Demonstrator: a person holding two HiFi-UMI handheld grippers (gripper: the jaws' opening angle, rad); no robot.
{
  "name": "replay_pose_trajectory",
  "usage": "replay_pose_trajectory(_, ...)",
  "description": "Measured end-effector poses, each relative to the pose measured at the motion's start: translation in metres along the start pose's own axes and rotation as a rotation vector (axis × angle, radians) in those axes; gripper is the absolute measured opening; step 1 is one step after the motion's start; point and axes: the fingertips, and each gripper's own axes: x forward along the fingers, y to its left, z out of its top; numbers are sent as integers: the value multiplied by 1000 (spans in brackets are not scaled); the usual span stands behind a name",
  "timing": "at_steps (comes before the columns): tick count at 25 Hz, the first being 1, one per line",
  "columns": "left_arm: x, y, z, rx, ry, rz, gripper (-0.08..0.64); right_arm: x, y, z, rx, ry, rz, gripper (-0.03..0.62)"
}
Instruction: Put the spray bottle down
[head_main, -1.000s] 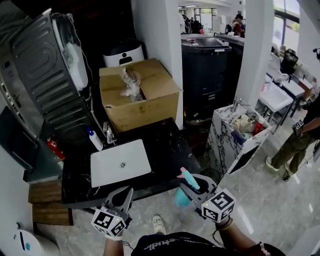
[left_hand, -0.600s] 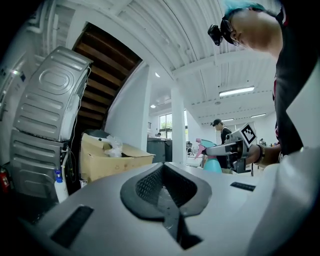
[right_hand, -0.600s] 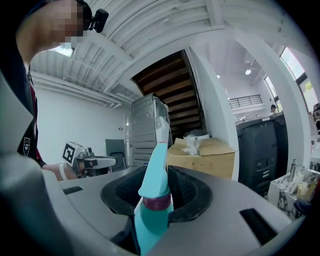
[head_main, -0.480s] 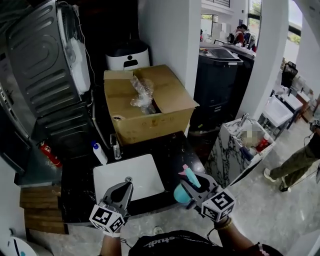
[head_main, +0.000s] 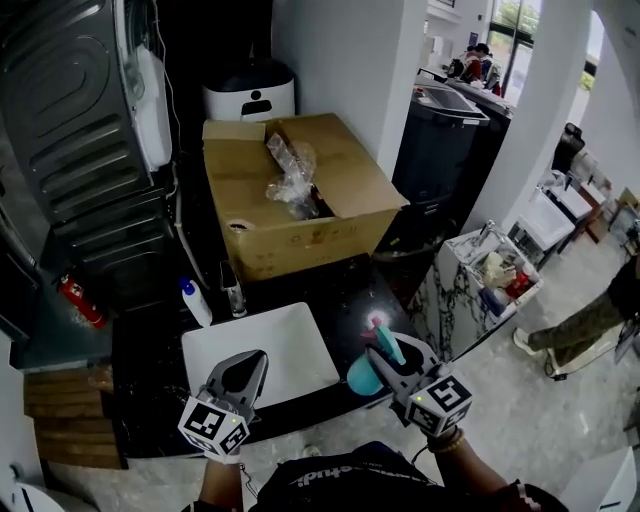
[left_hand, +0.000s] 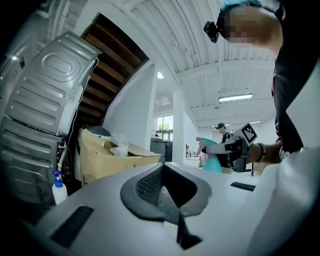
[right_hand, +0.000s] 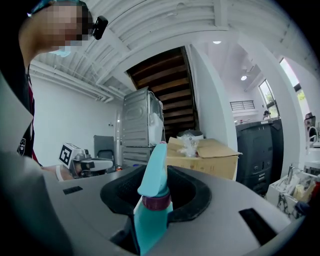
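Your right gripper (head_main: 385, 357) carries the teal spray bottle (head_main: 361, 378) upright at the front right of the black countertop (head_main: 150, 385), just to the right of the white basin (head_main: 250, 345). The jaws are clamped on the bottle below its purple collar and have just been easing a little wider, with the bottle between them. Its teal trigger head rises above the jaws and leans slightly. No view shows whether its base touches the counter. Your left gripper (head_main: 251, 359) hangs over the basin's front edge, pointing level toward the back. Its jaws meet at the tips and nothing is between them. Behind the basin stands a faucet (head_main: 232, 292), and a small white sprayer (head_main: 194, 303) with a blue top stands just to its left. Farther back, an open cardboard box (head_main: 300, 225) holds a wad of crumpled clear plastic (head_main: 290, 178). A white appliance (head_main: 250, 95) sits behind the box, against the white pillar. A grey ribbed metal panel (head_main: 70, 130) leans at the left, with a red extinguisher (head_main: 78, 302) lying below it. To the right of the counter are a tall black cabinet (head_main: 445, 135) and a marble-patterned bin (head_main: 470, 290) filled with odds and ends. A person's leg (head_main: 585, 322) crosses the floor at the far right edge.
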Motion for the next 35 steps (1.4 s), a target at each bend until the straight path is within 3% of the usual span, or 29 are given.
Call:
replay_pose_trajectory(7,-1,16,-3,-78,-49,-7,15,16,5,-5,-31,46,-2,152)
replay_pose_trajectory(16,13,21,-21,-50,-1,17,15,45,-11,-12,-29,48,17,152)
replay_pose_trajectory(29,85,0,-30,-60,28,36,15,71,-81,-21,-4,66,62,153)
replay_pose_trajectory(35,128,-2,-39,-46,43,85,15,90,-128,-21,-12,52,58,153)
